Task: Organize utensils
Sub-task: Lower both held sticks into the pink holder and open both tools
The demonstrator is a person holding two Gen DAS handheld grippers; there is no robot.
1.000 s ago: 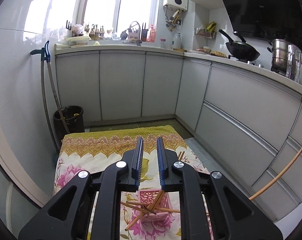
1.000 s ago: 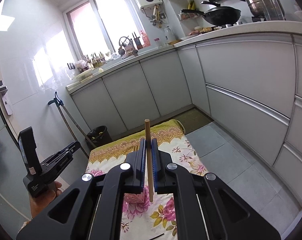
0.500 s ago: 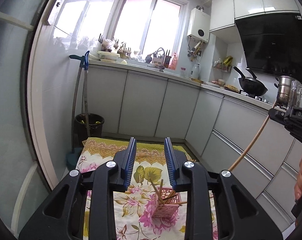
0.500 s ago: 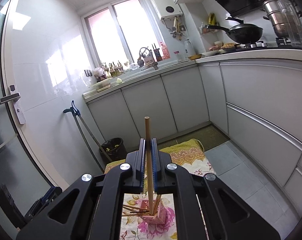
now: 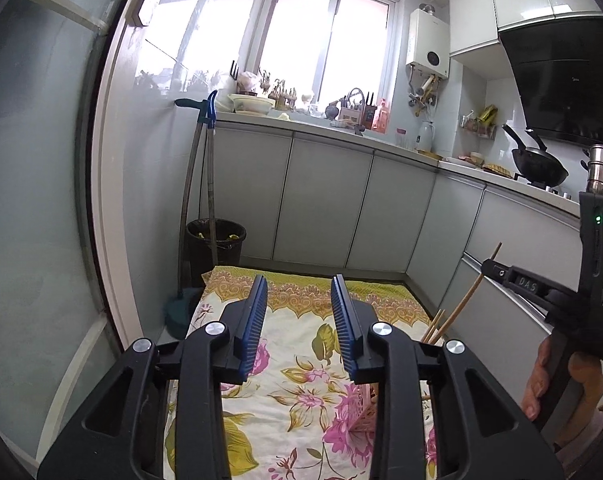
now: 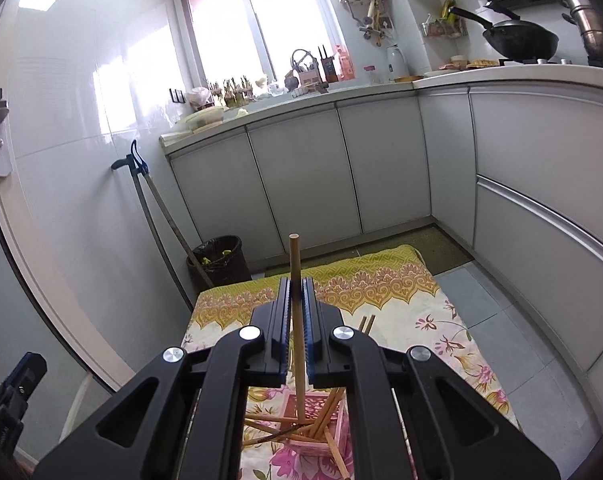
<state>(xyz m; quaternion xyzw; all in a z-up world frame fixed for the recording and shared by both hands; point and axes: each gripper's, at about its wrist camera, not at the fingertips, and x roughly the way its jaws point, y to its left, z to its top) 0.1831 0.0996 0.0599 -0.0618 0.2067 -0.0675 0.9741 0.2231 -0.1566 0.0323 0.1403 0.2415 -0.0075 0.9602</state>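
a floral cloth [image 6: 441, 320] with a yellow patterned border covers the low surface in the middle of the kitchen floor, with grey cabinets [image 6: 301, 176] and their counter [image 6: 501, 76] running along the far and right sides. a black bin [image 6: 217, 258] stands at the far left corner of the cloth, beside two long handles leaning on the wall. near the right part of the cloth sits a pink slotted basket [image 6: 321, 408], with several wooden chopsticks lying and leaning in it at mixed angles. the right hand-held gripper [image 6: 296, 292] is clamped on one wooden chopstick [image 6: 295, 268], which stands almost upright between the pads, its top above the fingertips and its lower end down in the basket among the others. the left hand-held gripper [image 5: 299, 292] sits to the left of the basket over bare cloth; its jaws have just been opening, they stand apart, and nothing is between them. in the left wrist view the person's right hand [image 5: 561, 376] grips the handle of the other tool at the right edge.
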